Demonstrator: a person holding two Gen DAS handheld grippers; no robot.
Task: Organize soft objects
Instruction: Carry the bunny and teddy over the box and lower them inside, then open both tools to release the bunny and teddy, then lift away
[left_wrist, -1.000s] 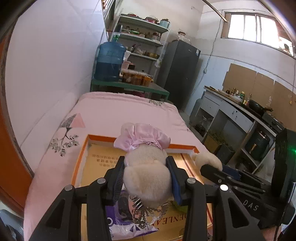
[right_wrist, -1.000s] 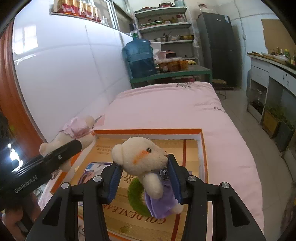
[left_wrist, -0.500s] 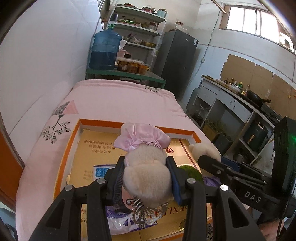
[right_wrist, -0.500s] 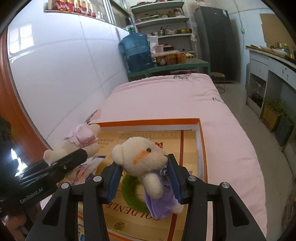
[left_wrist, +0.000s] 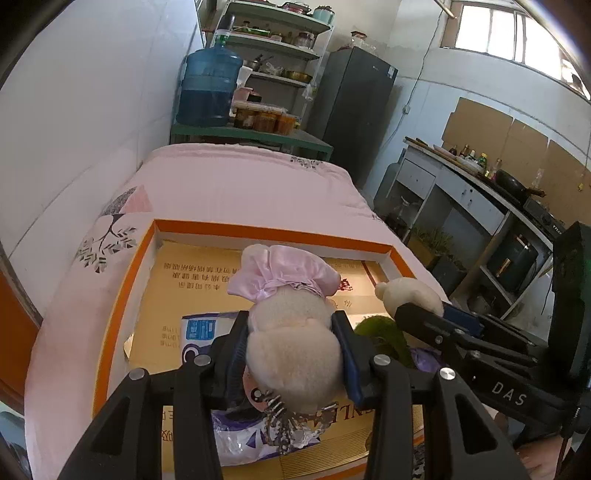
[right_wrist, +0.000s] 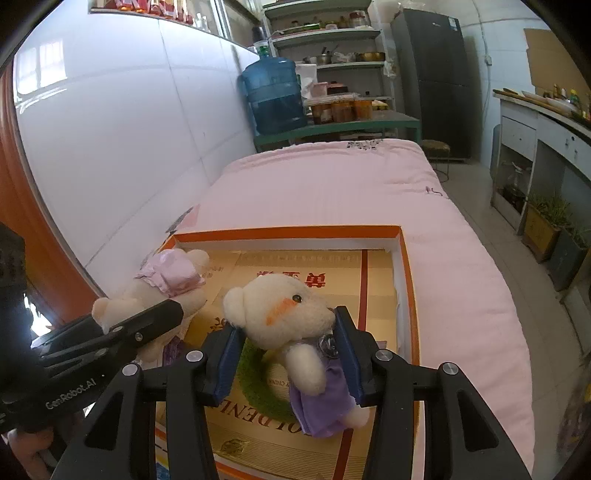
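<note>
My left gripper (left_wrist: 291, 354) is shut on a cream plush bear in a pink dress (left_wrist: 291, 321), held over the shallow orange-rimmed box (left_wrist: 125, 295). The same bear shows in the right wrist view (right_wrist: 170, 280). My right gripper (right_wrist: 284, 354) is shut on a cream plush bear in a purple dress (right_wrist: 288, 314), held over the right half of that box (right_wrist: 406, 280). A green ring-shaped soft thing (right_wrist: 258, 387) lies in the box under the purple bear. The right gripper also shows in the left wrist view (left_wrist: 424, 314).
The box lies on a pink bed (left_wrist: 240, 188) along a white wall. A purple-white plastic bag (left_wrist: 199, 332) lies in the box. A green table with a blue water jug (left_wrist: 210, 88), shelves and a dark fridge stand beyond the bed. Kitchen counters line the right.
Both grippers have drawn back and risen a little over the box, each still holding its bear. More of the box floor and the green ring show now.
</note>
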